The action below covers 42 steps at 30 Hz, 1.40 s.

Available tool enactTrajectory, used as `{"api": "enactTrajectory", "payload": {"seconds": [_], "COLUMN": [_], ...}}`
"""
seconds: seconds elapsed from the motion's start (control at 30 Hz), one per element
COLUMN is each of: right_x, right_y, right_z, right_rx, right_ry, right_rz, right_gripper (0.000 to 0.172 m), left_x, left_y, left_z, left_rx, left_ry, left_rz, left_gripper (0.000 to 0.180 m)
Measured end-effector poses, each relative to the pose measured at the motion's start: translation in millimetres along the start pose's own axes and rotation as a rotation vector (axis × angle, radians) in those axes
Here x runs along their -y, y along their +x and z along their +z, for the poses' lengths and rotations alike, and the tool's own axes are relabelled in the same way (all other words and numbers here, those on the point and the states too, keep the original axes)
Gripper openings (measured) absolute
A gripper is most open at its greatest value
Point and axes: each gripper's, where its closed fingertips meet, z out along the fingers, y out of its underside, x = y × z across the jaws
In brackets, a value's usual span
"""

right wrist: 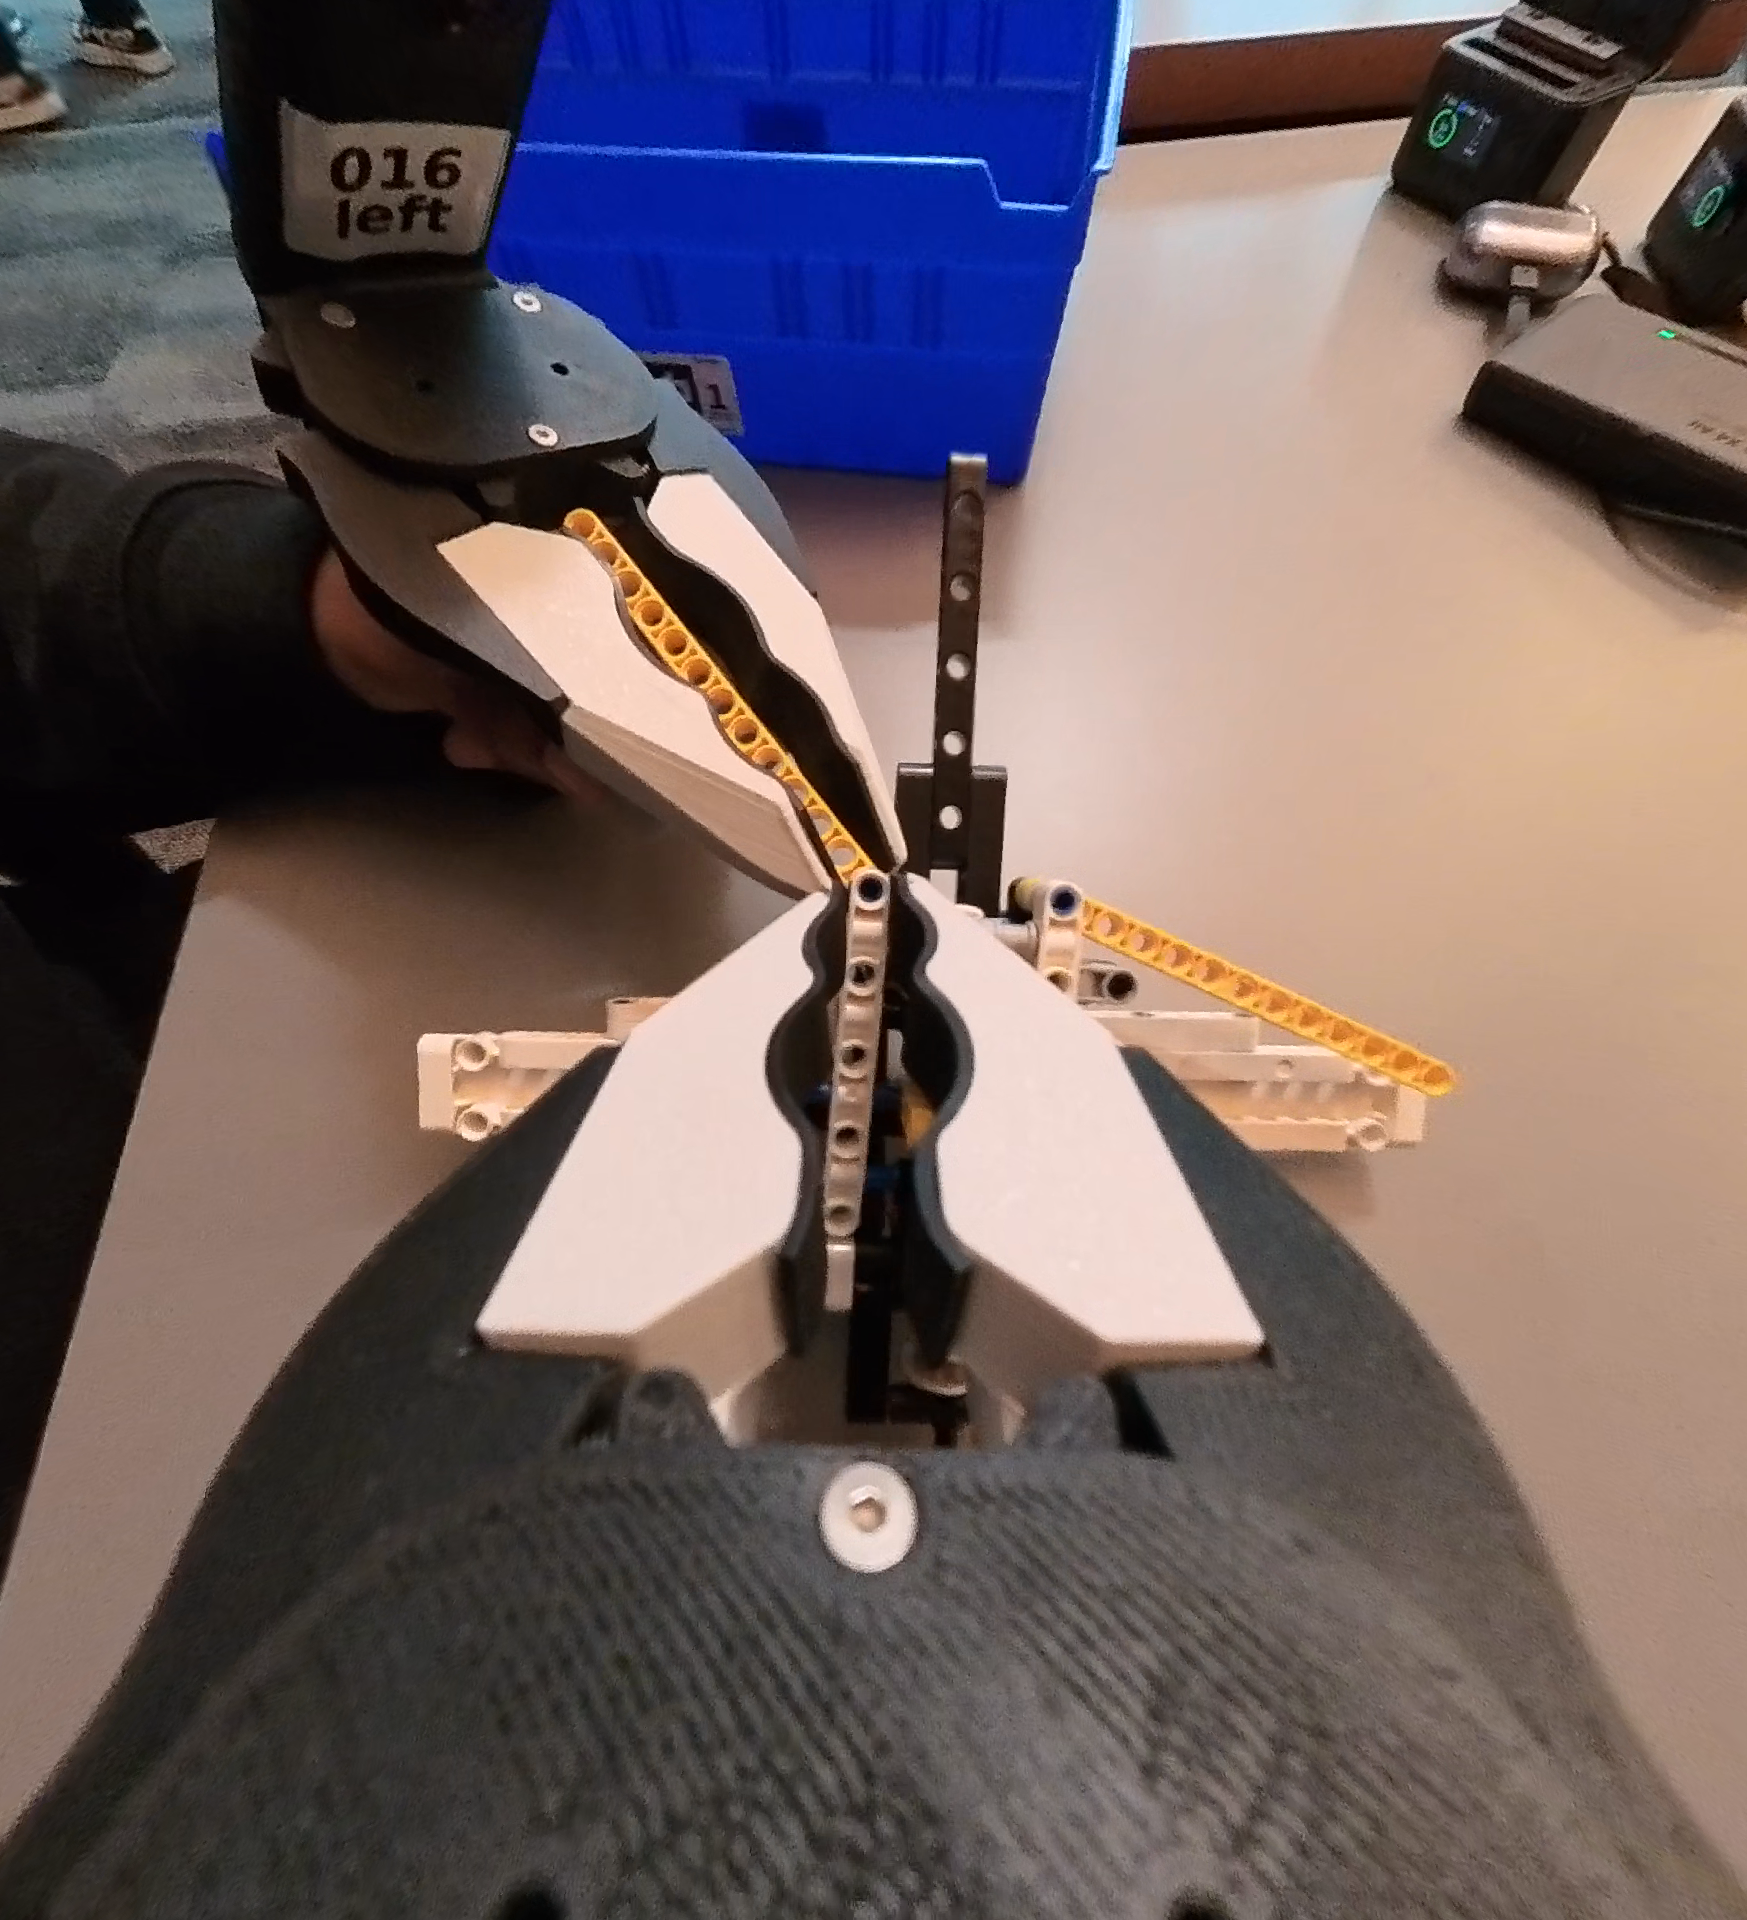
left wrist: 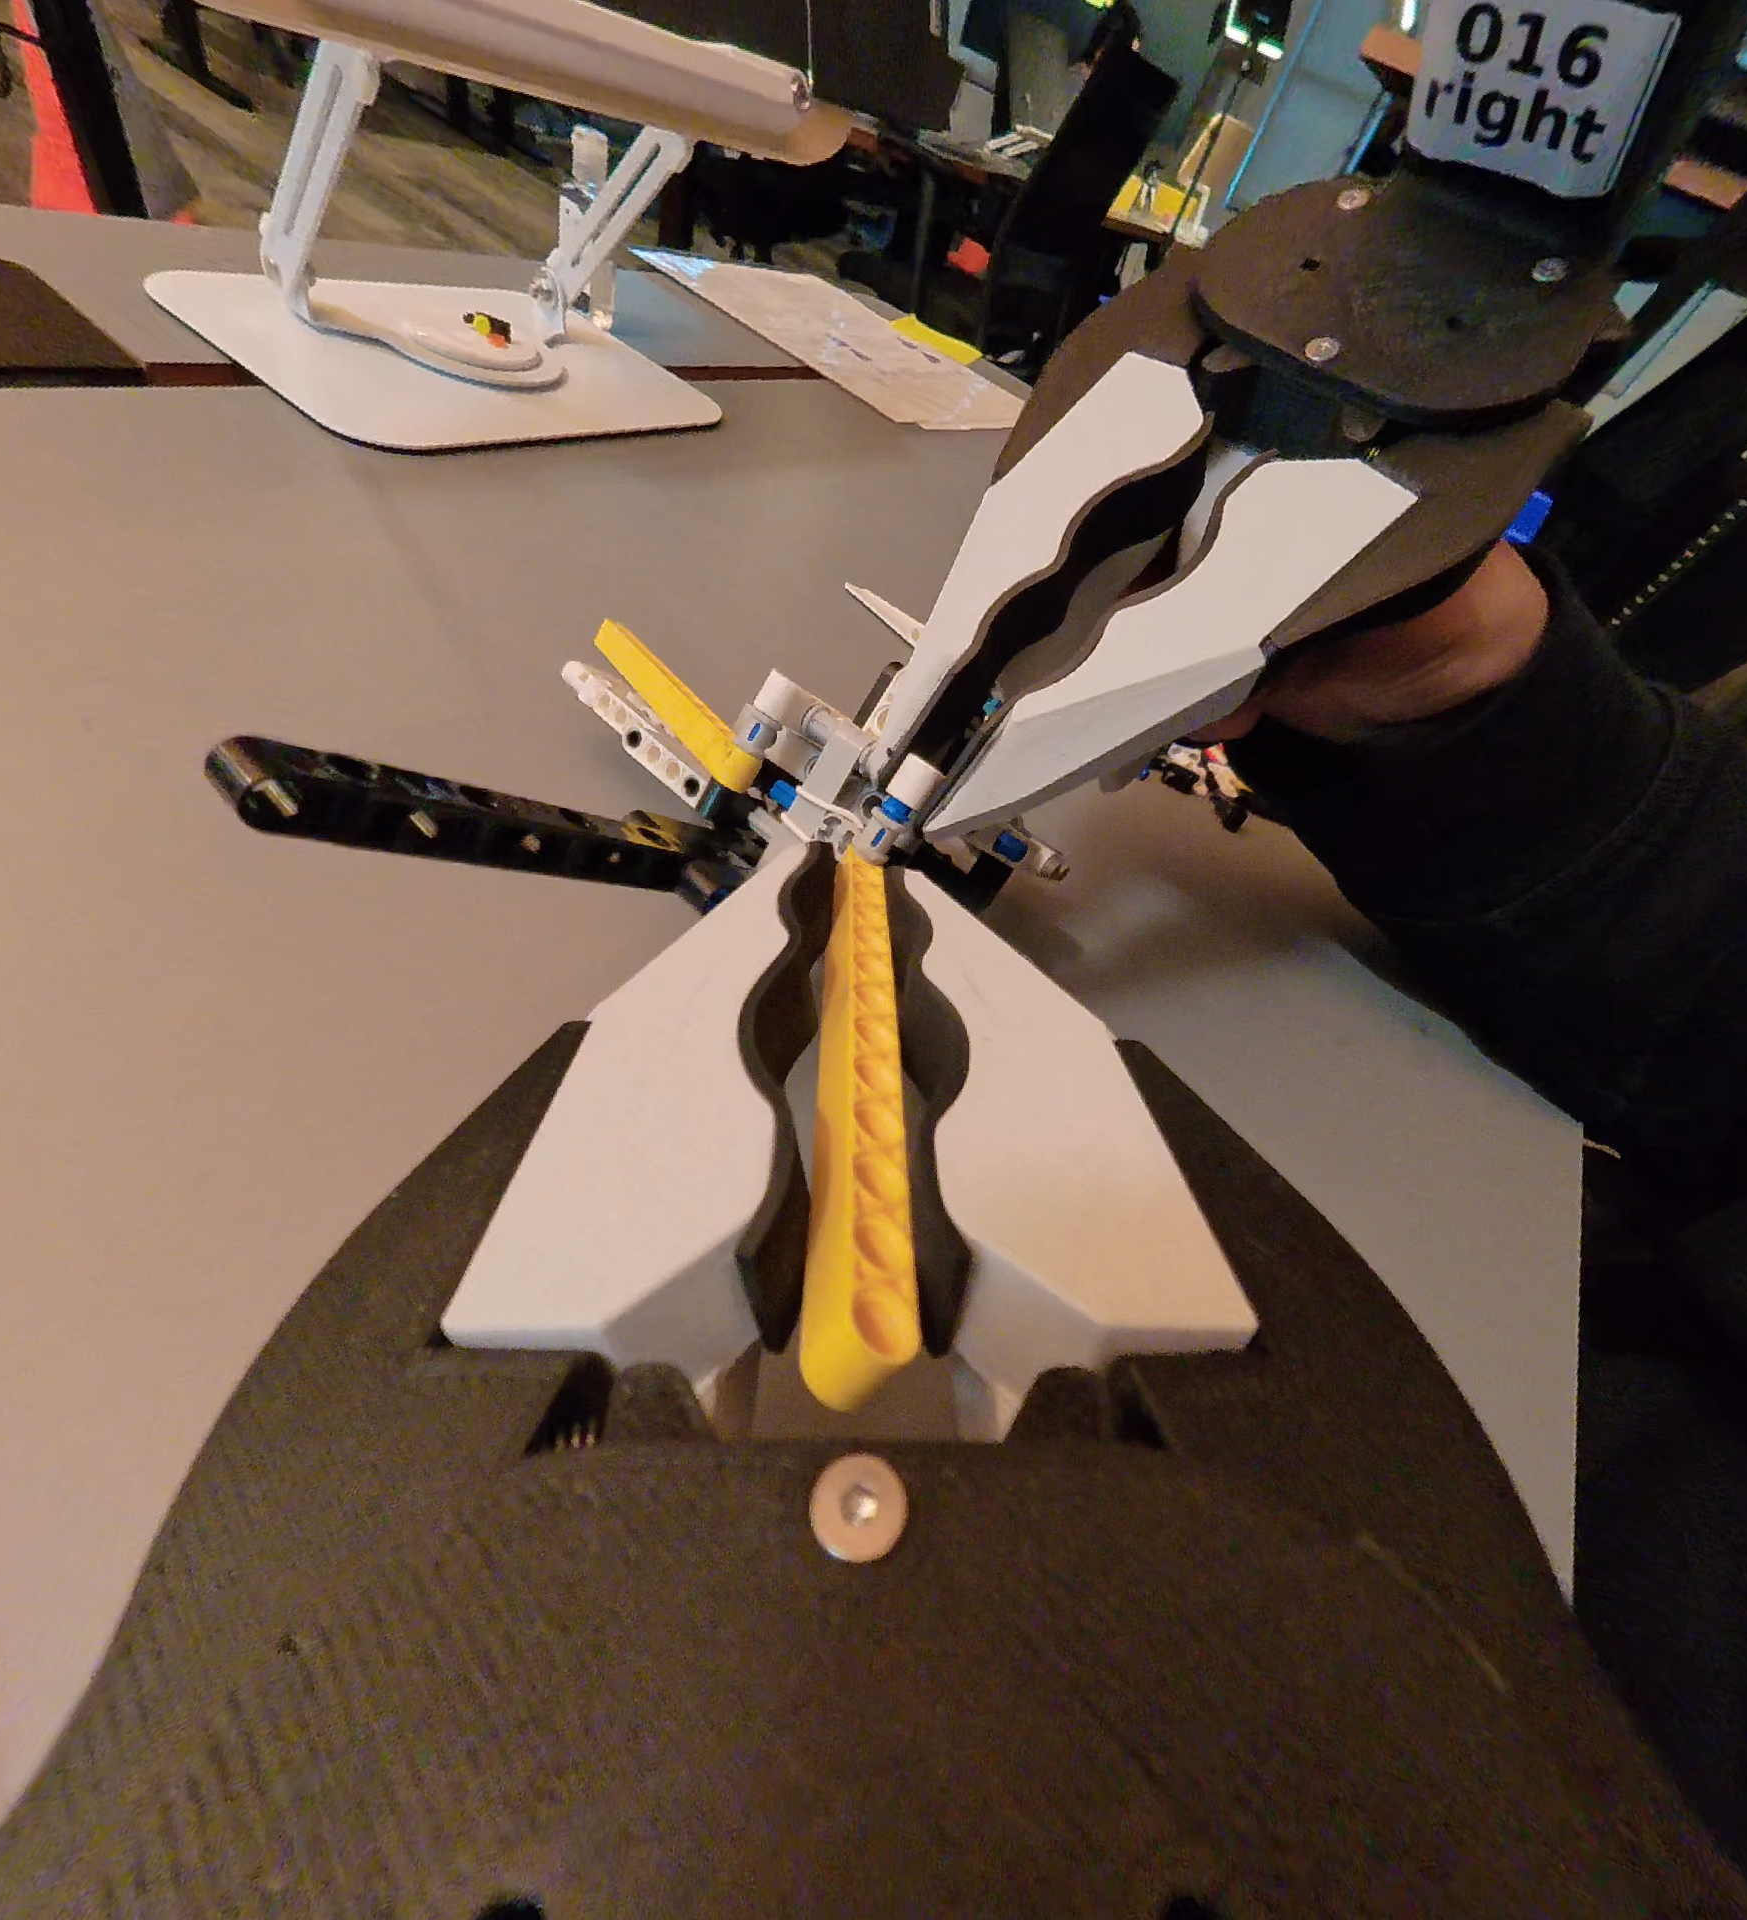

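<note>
A model of white, grey, black and yellow pegged beams stands on the grey table [left wrist: 225, 1039]. My left gripper [left wrist: 851, 857] is shut on a long yellow beam [left wrist: 864, 1091] that runs back between its fingers; the beam's far end meets the model's grey and blue connectors [left wrist: 827, 769]. The right wrist view shows the same grasp [right wrist: 853, 868] on this yellow beam [right wrist: 703, 675]. My right gripper [right wrist: 869, 888] is shut on an upright white beam [right wrist: 853, 1039] of the model, tip to tip with the left one. It also shows in the left wrist view [left wrist: 895, 805].
A second yellow beam [right wrist: 1264, 997] slopes off to the right over the white base frame [right wrist: 474, 1081]. A black beam [right wrist: 962, 623] stands behind. A blue bin [right wrist: 807, 239] and black devices [right wrist: 1658, 416] sit farther back. A white laptop stand [left wrist: 433, 364] is at the far left. My two grippers' fingertips are within a few centimetres of each other.
</note>
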Motion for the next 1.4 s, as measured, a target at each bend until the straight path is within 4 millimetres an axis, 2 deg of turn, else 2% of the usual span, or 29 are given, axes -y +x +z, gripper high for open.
{"api": "enactTrajectory", "payload": {"seconds": [0.23,0.43,0.73,0.87,0.93,1.03,1.1,1.2,1.33,1.4], "right_x": [3,3,8,6,10,18,12,-9,-32,-43], "right_y": [-1,-2,-1,-1,4,22,25,15,-2,-3], "right_z": [-3,-3,-9,-9,-9,-32,-41,-38,-28,-24], "right_rx": [0.038,0.019,0.096,0.092,0.02,-0.198,-0.237,-0.191,-0.2,-0.25], "right_ry": [0.05,0.044,0.126,0.12,0.141,0.206,0.208,0.179,0.148,0.103], "right_rz": [0.059,0.024,0.218,0.198,0.132,-0.019,0.0,0.074,0.077,0.053], "right_gripper": [0.005,0.005,0.004,0.005,0.004,0.0,0.018,0.032,0.034,0.034], "left_x": [2,1,3,1,-4,-8,-10,-15,-17,-19], "left_y": [2,3,8,7,-2,-7,-7,-8,-9,-10], "left_z": [-2,-2,-2,-1,-2,-3,-1,1,2,2], "left_rx": [-0.026,-0.04,-0.048,-0.046,-0.008,-0.01,0.003,0.018,0.014,-0.002], "left_ry": [0.014,0.013,0.02,0.009,-0.027,-0.047,-0.066,-0.098,-0.112,-0.12], "left_rz": [-0.027,-0.039,-0.022,-0.024,-0.032,-0.078,-0.073,-0.076,-0.097,-0.142], "left_gripper": [0.01,0.01,0.011,0.011,0.009,0.008,0.008,0.007,0.007,0.008]}}
